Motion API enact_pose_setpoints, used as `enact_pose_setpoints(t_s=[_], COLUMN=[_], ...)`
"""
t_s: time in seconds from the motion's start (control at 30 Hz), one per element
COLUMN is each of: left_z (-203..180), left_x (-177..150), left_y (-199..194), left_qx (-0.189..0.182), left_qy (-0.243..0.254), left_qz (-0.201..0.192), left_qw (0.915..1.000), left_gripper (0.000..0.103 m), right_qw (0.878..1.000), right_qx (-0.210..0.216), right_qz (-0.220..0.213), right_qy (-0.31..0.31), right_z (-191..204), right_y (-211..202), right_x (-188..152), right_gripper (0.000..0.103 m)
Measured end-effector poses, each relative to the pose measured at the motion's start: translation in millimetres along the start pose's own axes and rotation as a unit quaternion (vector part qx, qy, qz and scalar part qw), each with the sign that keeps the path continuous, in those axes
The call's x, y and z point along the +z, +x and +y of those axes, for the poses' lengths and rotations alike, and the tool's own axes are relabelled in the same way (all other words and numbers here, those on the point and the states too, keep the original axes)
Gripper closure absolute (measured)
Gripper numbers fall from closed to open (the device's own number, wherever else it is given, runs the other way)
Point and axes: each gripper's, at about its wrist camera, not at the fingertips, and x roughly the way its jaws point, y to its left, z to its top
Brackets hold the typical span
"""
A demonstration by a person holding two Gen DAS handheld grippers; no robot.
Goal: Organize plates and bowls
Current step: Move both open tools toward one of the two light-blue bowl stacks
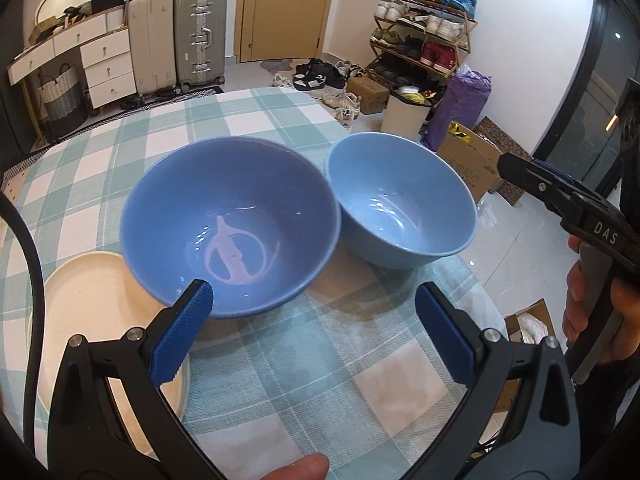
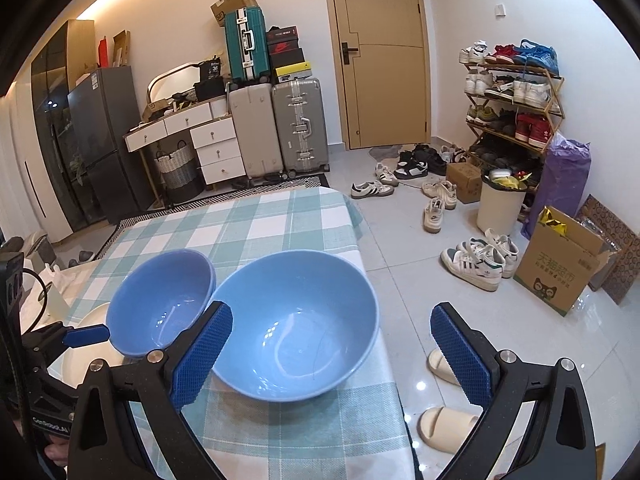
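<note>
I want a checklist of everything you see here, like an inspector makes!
Surface: table under a green-and-white checked cloth.
Job's things: darker blue bowl and lighter blue bowl side by side, both upright; cream plate partly under the darker one.
Clutter: nothing seen on the table.
Grippers: left gripper open; right gripper open; both hold nothing.
Cables: black cable at the left.
Surroundings: suitcases, shoe rack, cardboard box.
</note>
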Motion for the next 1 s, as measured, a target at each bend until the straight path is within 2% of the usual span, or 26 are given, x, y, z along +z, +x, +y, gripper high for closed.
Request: enact_pose_setpoints(t_s=[0.23,0.47,0.6,0.67,0.73,0.8,1.0], left_z=[-29.8,-43.9,-51.1,-53.7,-54.8,-57.3,-60.2], left_x=[4.7,8.5,12.0,14.2,15.9,17.4,19.5], left_y=[5.9,15.7,17.4,17.0,19.4,22.2,34.7], left_qx=[-0.026,-0.059,-0.069,-0.081,-0.087,-0.093,-0.107], left_qy=[0.011,0.004,0.009,0.010,0.013,0.015,0.001], left_qz=[0.009,0.024,0.027,0.026,0.033,0.041,0.060], left_qw=[0.9995,0.9980,0.9972,0.9963,0.9956,0.9947,0.9925], left_gripper=[0.003,0.004,0.015,0.023,0.035,0.041,0.045], right_qw=[1.000,0.999,0.999,0.999,0.998,0.998,0.998], right_qx=[-0.008,-0.019,-0.019,-0.018,-0.013,-0.007,0.008], right_qz=[0.000,0.010,0.016,0.020,0.023,0.026,0.036], right_qy=[0.006,0.031,0.041,0.045,0.048,0.050,0.045], right_z=[-13.1,-33.8,-43.7,-47.2,-48.8,-50.1,-47.8], right_y=[-6.8,-6.0,-2.4,0.4,3.7,6.8,18.8], right_x=[-5.1,-11.8,-14.8,-15.9,-16.3,-17.4,-20.4], right_gripper=[0.002,0.002,0.002,0.002,0.002,0.002,0.002])
